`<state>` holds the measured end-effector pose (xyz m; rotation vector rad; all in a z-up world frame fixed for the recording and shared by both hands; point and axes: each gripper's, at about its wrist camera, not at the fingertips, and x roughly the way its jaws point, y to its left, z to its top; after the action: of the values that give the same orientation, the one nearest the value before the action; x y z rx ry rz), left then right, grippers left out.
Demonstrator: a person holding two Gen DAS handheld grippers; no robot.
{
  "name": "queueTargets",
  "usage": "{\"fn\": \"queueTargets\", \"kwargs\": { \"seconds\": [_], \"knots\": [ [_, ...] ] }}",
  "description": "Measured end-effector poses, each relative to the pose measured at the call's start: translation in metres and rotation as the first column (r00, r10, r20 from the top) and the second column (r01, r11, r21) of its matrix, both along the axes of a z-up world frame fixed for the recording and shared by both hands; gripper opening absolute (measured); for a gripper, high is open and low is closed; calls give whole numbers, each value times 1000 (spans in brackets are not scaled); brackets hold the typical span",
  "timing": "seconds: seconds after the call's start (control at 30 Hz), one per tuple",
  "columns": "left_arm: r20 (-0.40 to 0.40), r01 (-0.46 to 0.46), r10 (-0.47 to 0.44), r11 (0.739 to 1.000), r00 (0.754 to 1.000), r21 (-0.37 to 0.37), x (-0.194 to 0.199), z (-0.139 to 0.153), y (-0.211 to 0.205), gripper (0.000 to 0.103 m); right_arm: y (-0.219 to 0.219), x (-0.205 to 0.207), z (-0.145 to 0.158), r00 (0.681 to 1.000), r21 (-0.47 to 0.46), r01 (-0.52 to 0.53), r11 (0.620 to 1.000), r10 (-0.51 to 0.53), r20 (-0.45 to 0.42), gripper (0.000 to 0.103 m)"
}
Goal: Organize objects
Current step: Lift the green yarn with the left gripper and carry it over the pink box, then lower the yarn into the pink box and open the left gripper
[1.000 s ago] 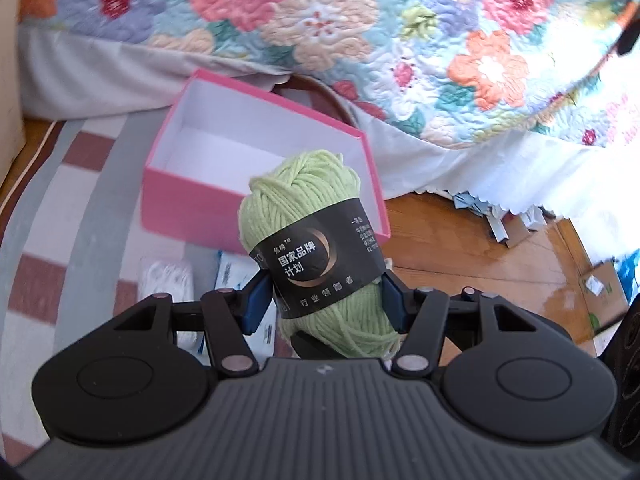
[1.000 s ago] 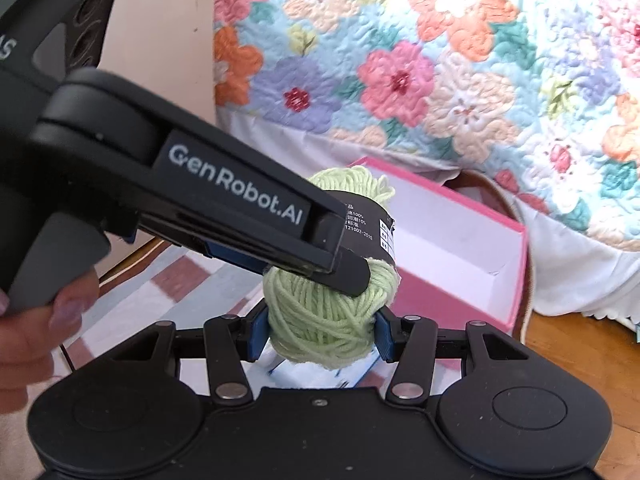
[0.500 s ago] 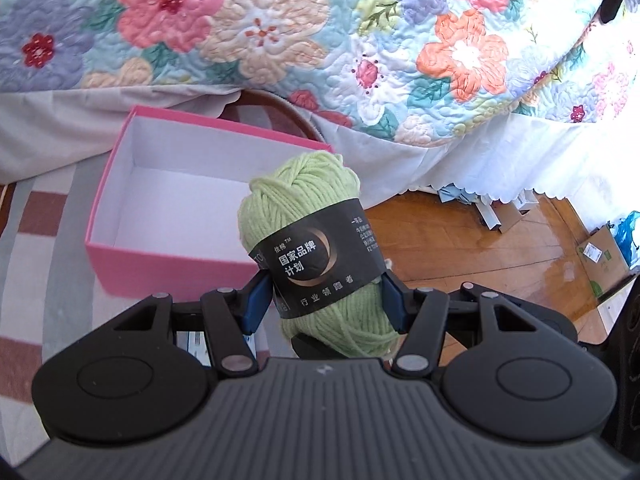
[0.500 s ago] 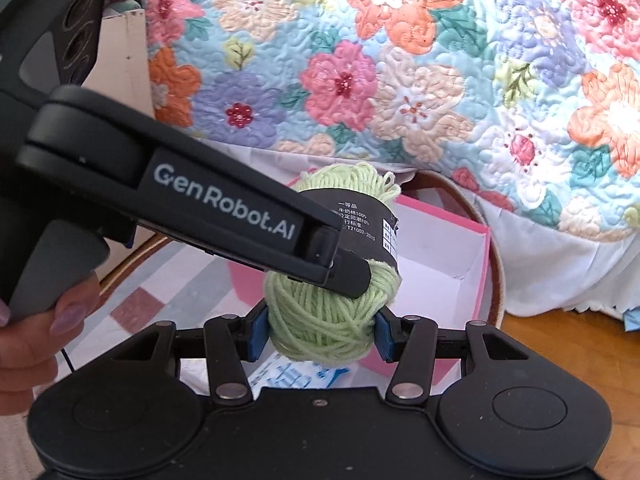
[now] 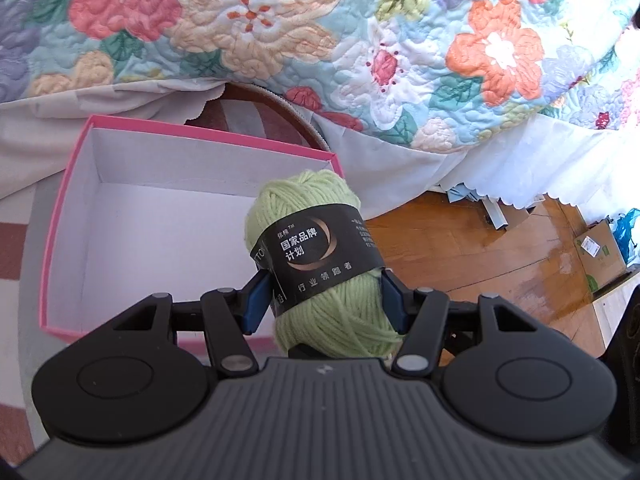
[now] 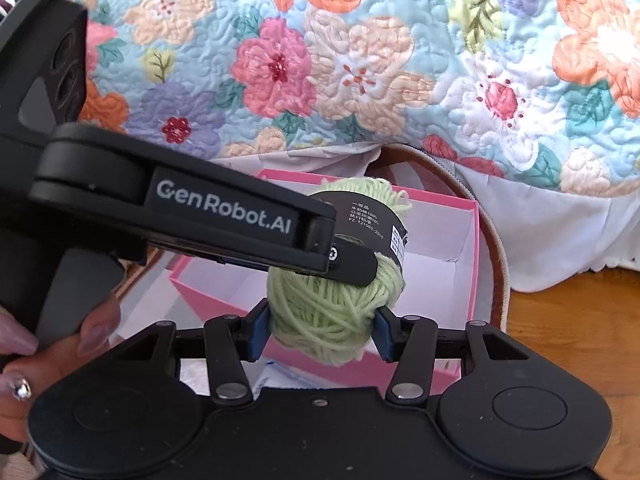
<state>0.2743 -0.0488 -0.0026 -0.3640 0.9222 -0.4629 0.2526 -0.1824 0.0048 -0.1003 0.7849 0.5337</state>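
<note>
A light green yarn ball [image 5: 316, 248] with a black paper band is clamped between the blue pads of my left gripper [image 5: 322, 300]. In the right wrist view the same yarn ball [image 6: 332, 304] also sits pressed between the pads of my right gripper [image 6: 320, 332]. There the left gripper [image 6: 352, 264] reaches in from the left, its finger across the ball. Both grippers are shut on it. An open pink box [image 5: 68, 184] with a bare white inside lies just behind and below the ball, and the box [image 6: 474, 264] shows in the right wrist view too.
A floral quilt [image 5: 360, 40] with a white skirt hangs close behind the box. The box rests on a striped rug [image 5: 16, 248]. Wooden floor [image 5: 480, 248] with cardboard and paper clutter [image 5: 600, 248] lies to the right. A hand [image 6: 60, 344] holds the left gripper's handle.
Both grippers have moved sideways together with the yarn ball still held. The pink box now looks nearer and lies directly behind the ball; the quilt fills more of each view.
</note>
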Motion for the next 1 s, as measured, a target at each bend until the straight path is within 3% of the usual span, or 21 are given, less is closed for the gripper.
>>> {"fn": "queueTargets", "kwargs": {
  "seconds": [0.53, 0.8, 1.0],
  "knots": [
    [-150, 6, -11, 1000, 989, -31, 93, -68, -19, 56, 5, 85, -48, 993, -140, 46, 989, -61, -105, 51],
    [-226, -21, 4, 997, 974, -73, 116, -92, -12, 55, 24, 103, -66, 993, -261, -51, 964, 21, -114, 52],
    [-237, -19, 0, 997, 972, -75, 125, -101, -21, 53, 17, 115, -71, 989, -238, 0, 971, -35, -144, 51]
  ]
}}
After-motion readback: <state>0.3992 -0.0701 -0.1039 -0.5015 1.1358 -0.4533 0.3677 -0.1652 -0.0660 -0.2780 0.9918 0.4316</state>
